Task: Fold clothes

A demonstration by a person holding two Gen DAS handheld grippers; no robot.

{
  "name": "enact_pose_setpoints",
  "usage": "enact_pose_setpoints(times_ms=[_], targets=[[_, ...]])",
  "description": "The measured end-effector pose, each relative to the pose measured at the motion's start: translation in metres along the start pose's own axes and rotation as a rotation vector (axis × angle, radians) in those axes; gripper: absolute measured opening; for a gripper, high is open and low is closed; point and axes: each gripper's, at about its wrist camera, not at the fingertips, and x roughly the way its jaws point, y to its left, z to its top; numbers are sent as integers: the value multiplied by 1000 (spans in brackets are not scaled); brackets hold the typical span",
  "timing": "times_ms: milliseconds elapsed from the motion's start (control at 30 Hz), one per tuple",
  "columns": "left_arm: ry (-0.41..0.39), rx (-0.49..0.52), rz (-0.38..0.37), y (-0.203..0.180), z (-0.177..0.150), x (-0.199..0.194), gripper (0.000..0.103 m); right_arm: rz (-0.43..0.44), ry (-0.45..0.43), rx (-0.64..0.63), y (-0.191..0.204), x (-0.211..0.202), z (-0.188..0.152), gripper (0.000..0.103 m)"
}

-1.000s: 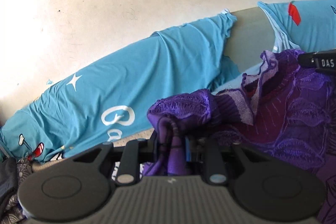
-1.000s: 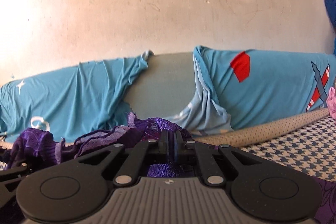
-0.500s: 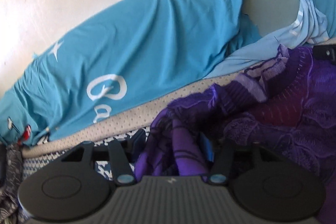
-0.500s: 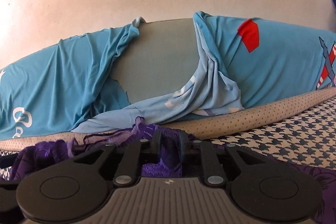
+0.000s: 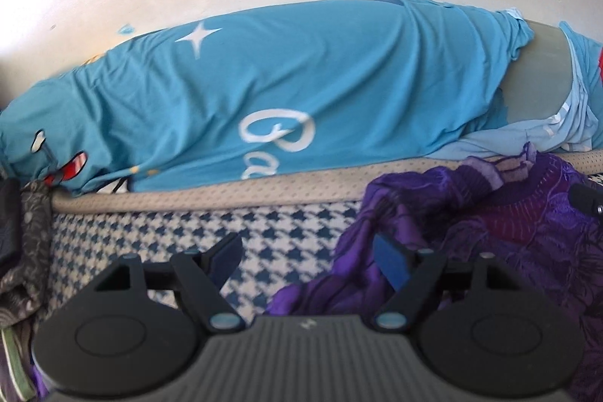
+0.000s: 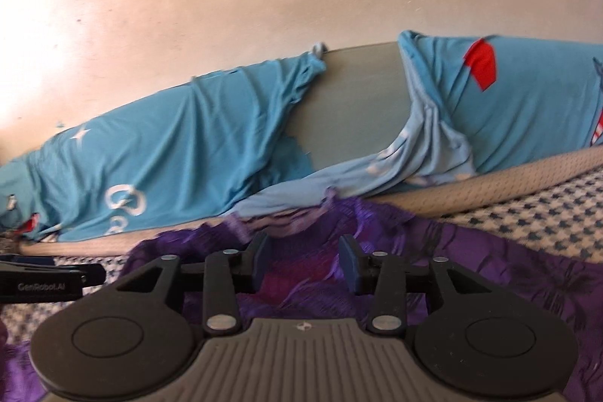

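Change since before: both grippers were closed on the purple garment half a second ago; now both have let it go and their fingers stand apart.
Left gripper (image 5: pixel 307 257): spread wide and empty. The left finger is over the checked mattress cover, the right finger (image 5: pixel 392 260) is at the edge of the purple cloth and seems to touch a fold of it, but it does not pinch anything.
Right gripper (image 6: pixel 304 262): also spread, less wide. It hovers low over the purple garment; cloth is seen between the fingers, but neither pad presses it.
Purple garment (image 6: pixel 471 262): it lies crumpled on the mattress, just in front of the mattress edge. In the left view (image 5: pixel 508 236) it is a heap on the right side, with a darker red-purple part in the middle.
Mattress cover (image 5: pixel 181 236): blue and cream houndstooth pattern, with a beige border (image 5: pixel 211 194) at its far side.
Blue sheet (image 5: pixel 301 93): it hangs behind the mattress edge, along the wall, with a white star and white letters. It covers a grey panel (image 6: pixel 354 100), which shows in a gap of the sheet.
Containers: I see no box or basket; the garment is only on the mattress.
Other gripper in sight: in the right view the left gripper's body (image 6: pixel 49 279), with white lettering, is left of the purple garment.
Grey patterned cloth (image 5: pixel 32 240): at the left end of the mattress.
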Motion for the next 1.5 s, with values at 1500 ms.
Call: enact_pose_setpoints(times_ms=[1500], targets=[[158, 142, 42, 146, -99, -6, 91, 526, 419, -261, 172, -34, -108, 57]])
